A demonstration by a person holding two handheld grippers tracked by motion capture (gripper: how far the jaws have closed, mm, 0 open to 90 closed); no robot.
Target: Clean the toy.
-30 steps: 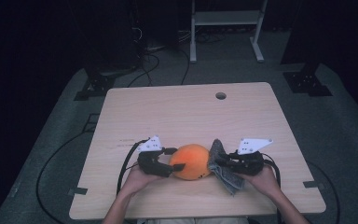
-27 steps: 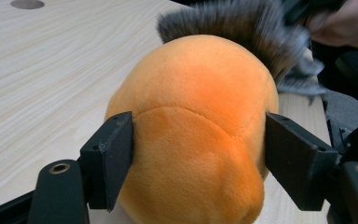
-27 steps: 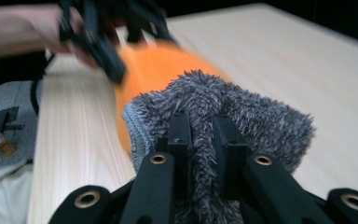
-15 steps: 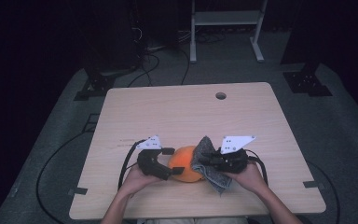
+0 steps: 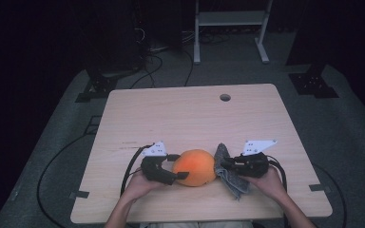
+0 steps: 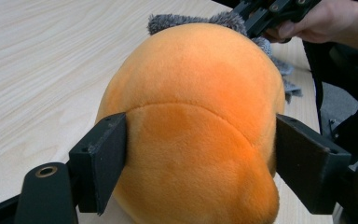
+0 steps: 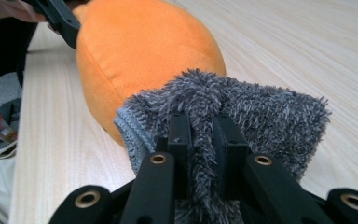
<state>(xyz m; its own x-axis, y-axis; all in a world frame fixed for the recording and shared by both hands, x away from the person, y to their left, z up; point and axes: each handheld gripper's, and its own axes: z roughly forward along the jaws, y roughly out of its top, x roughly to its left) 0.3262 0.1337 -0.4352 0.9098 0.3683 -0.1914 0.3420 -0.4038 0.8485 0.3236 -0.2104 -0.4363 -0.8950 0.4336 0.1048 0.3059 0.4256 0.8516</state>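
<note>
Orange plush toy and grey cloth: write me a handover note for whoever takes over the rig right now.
Left gripper: jaws straddle the round orange plush toy near the table's front edge; they have just been closing, the left pad touching, the right pad at the toy's side.
Right gripper: shut on the fluffy grey microfibre cloth, a fold pinched between its jaws.
Position: the cloth sits at the toy's right side on the light wooden table.
Done: toy steadied, cloth gripped and brought to the toy.
Left: probably wiping the toy's surface with the cloth; how much has been wiped cannot be told.
</note>
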